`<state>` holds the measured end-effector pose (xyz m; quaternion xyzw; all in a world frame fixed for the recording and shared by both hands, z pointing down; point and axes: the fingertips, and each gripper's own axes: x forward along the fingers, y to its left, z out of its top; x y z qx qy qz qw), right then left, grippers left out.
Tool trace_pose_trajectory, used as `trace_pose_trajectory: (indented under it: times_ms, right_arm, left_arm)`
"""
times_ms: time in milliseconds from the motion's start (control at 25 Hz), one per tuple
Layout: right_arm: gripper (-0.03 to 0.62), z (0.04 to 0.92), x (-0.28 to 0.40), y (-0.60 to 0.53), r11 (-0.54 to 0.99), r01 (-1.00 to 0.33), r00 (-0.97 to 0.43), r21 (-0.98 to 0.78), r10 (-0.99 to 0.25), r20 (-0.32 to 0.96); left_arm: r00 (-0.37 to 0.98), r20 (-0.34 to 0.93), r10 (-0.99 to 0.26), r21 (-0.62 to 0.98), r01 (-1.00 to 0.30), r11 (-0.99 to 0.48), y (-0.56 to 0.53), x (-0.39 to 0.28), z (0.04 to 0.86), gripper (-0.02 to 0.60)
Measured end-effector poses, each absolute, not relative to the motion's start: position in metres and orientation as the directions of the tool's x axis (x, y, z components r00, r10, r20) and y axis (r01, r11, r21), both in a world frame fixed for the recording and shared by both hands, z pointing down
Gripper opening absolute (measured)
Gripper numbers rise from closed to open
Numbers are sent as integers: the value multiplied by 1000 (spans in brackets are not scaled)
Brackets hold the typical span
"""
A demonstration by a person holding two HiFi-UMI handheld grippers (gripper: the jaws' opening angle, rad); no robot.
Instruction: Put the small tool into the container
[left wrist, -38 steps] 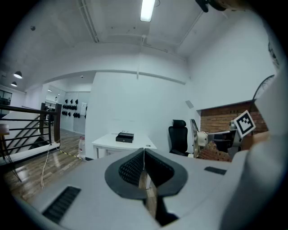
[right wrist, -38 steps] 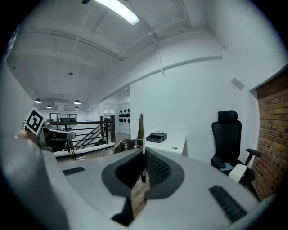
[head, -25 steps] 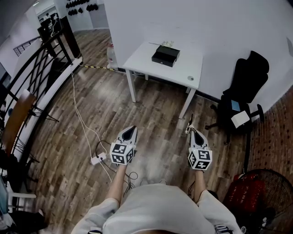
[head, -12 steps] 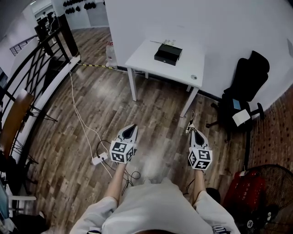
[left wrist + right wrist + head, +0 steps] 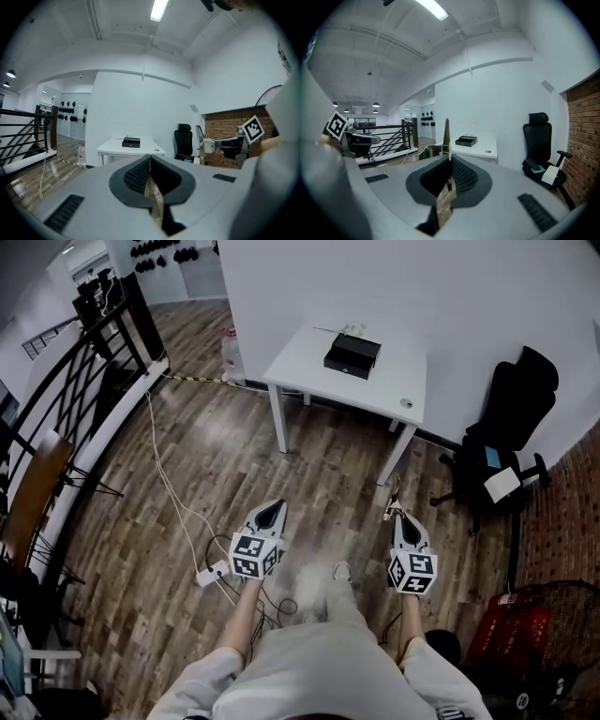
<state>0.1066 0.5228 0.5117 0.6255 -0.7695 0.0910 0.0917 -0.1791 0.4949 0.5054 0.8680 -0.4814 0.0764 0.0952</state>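
Table (image 5: 309,362) nearer now; left tool (image 5: 272,508) pressed together, right tool (image 5: 401,515) pinching a thin spike (image 5: 392,495).

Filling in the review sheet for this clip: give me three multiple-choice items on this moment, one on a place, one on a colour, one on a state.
1. Where does the black box stand?
A) on the floor
B) on the white table
C) on a chair seat

2. What colour is the office chair?
A) black
B) red
C) white

3. How do the jaws of the right tool stand?
A) wide apart and empty
B) shut on a small pointed item
C) shut on a cable

Key:
1 B, the box sits on the tabletop, near the wall.
2 A, its back and seat are black.
3 B, the right gripper view shows the jaws closed with the item standing up from between them.
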Motion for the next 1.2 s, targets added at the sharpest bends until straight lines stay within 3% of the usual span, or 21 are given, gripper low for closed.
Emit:
trace_pose_trajectory:
  times_ms: [440,1200]
  right_arm:
    - [3,522,117,441,215,-976,-217,-34,-942,257]
    - [3,519,197,206,279,-959,-281,-48,-920,273]
  left_arm:
    - [511,240,-825,91,-858,-505,416,-171,517,11]
    - [487,269,-831,87,-872,-482,199,-81,510,11]
